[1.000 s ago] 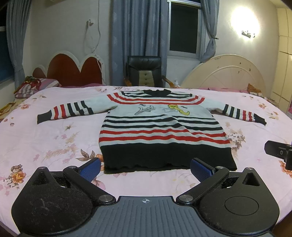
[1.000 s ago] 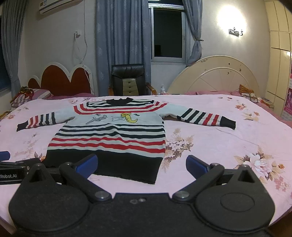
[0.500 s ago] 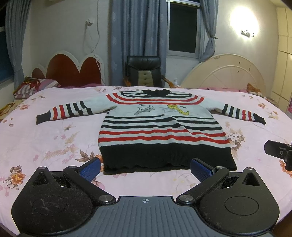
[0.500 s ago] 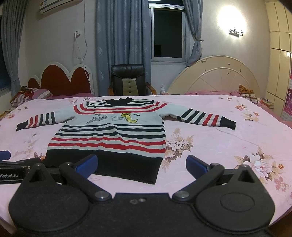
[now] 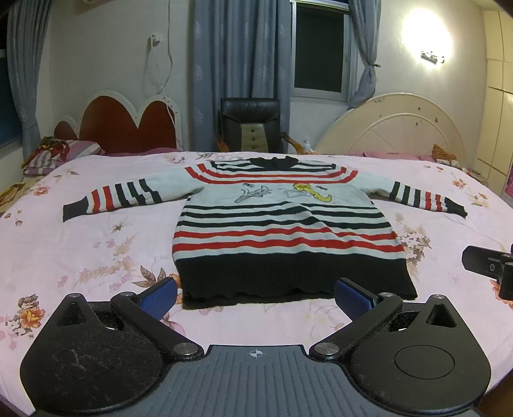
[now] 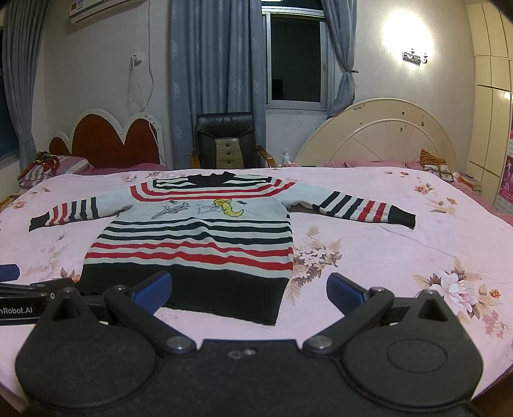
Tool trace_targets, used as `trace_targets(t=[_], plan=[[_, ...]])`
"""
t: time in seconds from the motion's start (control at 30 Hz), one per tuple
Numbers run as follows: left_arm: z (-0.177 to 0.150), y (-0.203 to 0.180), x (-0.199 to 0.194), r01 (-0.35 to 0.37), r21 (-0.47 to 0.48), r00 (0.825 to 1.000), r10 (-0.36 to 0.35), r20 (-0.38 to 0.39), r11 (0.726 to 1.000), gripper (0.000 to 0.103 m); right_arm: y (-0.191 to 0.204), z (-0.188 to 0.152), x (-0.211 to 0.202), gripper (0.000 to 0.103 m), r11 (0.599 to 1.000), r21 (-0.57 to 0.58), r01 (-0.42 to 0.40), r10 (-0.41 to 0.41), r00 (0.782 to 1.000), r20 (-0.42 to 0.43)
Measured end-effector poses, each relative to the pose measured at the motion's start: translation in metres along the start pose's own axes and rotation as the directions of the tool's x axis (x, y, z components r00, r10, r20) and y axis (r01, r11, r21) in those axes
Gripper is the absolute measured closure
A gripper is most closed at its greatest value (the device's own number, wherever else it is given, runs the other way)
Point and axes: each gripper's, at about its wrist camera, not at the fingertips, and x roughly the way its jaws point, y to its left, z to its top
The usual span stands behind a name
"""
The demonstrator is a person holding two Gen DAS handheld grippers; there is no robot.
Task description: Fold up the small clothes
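On the pink floral bedspread (image 5: 80, 250) a striped child's sweater (image 5: 285, 231) lies flat and face up, both sleeves spread out, collar toward the far edge and black hem nearest the cameras. The left wrist view sees it square on, hem centred between the blue fingertips (image 5: 158, 296), and catches a black piece of the right gripper (image 5: 487, 266) at its right border. The right wrist view sits farther right: the sweater (image 6: 192, 237) falls left of centre, and an air conditioner (image 6: 93, 11) high on the wall and a pink poster (image 6: 506, 179) at the right edge appear only here.

The left gripper (image 6: 19, 303) is cut off at this view's left border, its printed label only partly readable. The cartoon figures on the chest are too small to identify.

The left gripper (image 5: 256, 296) has its jaws spread wide and holds nothing, just short of the hem. The right gripper (image 6: 248, 288) is likewise spread wide and empty, its left fingertip (image 6: 154, 287) overlapping the black hem in the picture; whether it touches is unclear.
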Motion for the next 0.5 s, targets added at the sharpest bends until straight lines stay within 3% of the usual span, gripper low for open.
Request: trace_targets(t=[0.5], plan=[[0.0007, 0.0023, -0.0002, 0.001, 0.001, 1.0, -0.001, -0.006, 1.0, 0.0, 0.0031, 0.0003, 0.0017, 0.001, 1.0, -0.002, 0.001, -0.001, 1.0, -0.004]])
